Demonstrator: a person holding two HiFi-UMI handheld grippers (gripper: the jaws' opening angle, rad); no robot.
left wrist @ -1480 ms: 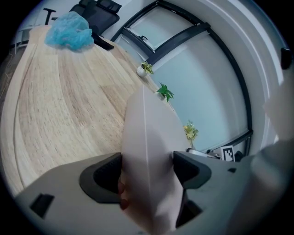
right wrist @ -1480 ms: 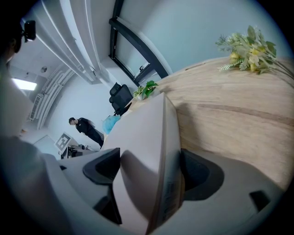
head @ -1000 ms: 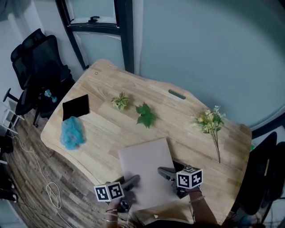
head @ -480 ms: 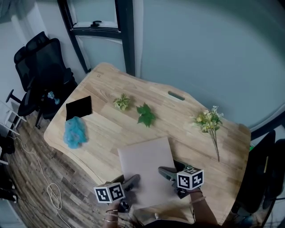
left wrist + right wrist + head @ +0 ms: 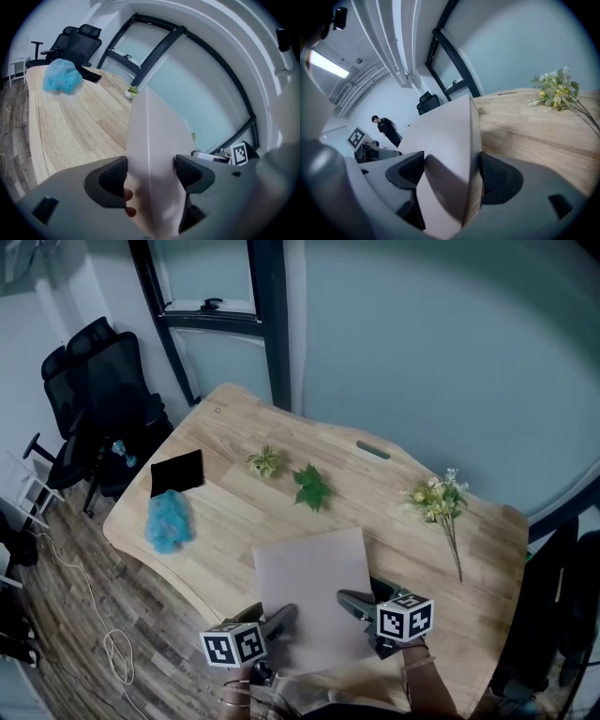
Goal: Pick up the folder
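A pale pinkish-white folder [image 5: 314,592] is held up over the near edge of the wooden table [image 5: 225,512]. My left gripper [image 5: 278,622] is shut on its near left edge, and the folder [image 5: 154,140] runs edge-on between the dark pads. My right gripper [image 5: 354,602] is shut on its near right edge, where the folder [image 5: 445,136] fills the gap between the jaws. The left gripper's marker cube [image 5: 232,646] and the right one's [image 5: 404,618] sit at the bottom of the head view.
On the table lie a blue fluffy cloth [image 5: 169,521], a black pad [image 5: 177,472], two small green sprigs [image 5: 265,462] [image 5: 312,487] and a yellow-white flower bunch [image 5: 439,498]. Black office chairs [image 5: 94,381] stand at the left. A person [image 5: 386,129] stands far off in the right gripper view.
The whole scene has shifted slightly down and right in the head view as the head moved. Both grippers keep hold of the folder.
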